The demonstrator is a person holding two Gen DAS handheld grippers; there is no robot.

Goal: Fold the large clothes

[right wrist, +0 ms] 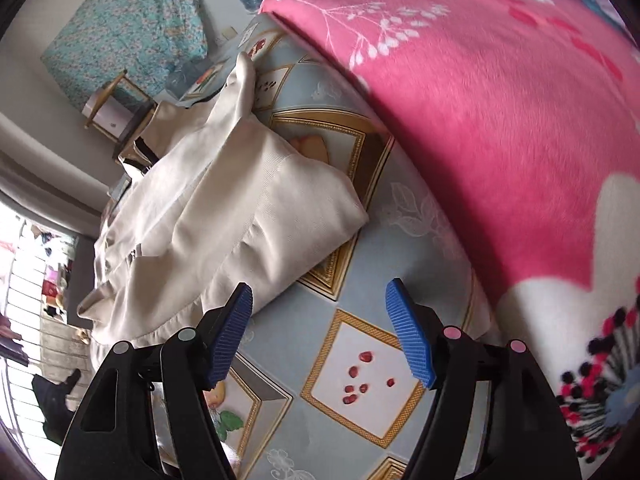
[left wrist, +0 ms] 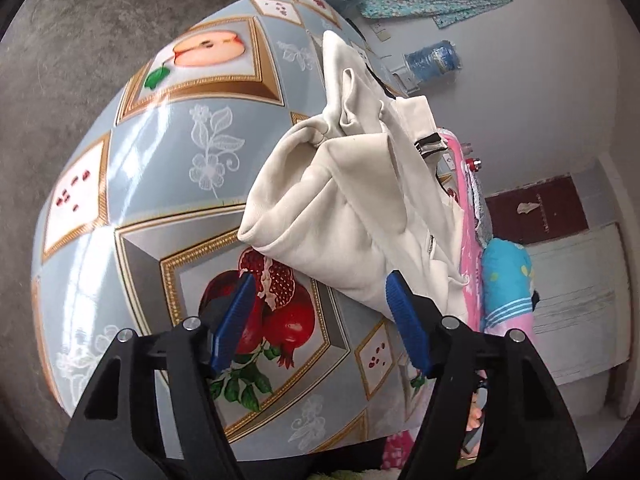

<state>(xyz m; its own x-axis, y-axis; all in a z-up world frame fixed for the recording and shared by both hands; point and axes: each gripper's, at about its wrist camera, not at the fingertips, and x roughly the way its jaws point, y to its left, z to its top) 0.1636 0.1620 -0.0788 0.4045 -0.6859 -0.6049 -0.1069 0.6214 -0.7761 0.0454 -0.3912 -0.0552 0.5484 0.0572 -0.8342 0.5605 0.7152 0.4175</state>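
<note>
Left gripper (left wrist: 320, 304), nearest the left wrist camera: black arms with blue ribbed pads (left wrist: 234, 322), jaws standing spread, nothing between them. It is hovering over a table (left wrist: 152, 184) covered in a pale blue oilcloth printed with framed fruit; a pomegranate picture (left wrist: 276, 308) is lying directly beneath the left pad.

Cream garment (left wrist: 340, 208), the large piece to be folded: lying bunched and partly doubled over on the table, ahead of and to the right of the left gripper. Its near edge is sitting just beside the right pad; whether the two are touching cannot be told. A black-and-white trim (left wrist: 430, 146) is showing at its far right.

Pink blanket (left wrist: 466, 240): running along the right edge of the table, with a bright blue cushion (left wrist: 506, 280) resting beyond it.

Right gripper (right wrist: 319, 304), nearest the right wrist camera: same build, jaws also standing spread and empty, hanging over bare oilcloth above a panel of red seeds (right wrist: 362, 378).

In the right wrist view the garment (right wrist: 224, 216) is lying to the left, its hem reaching the left pad (right wrist: 230, 336). The blanket (right wrist: 500, 120) is filling the right side, overlapping the table's edge.
</note>
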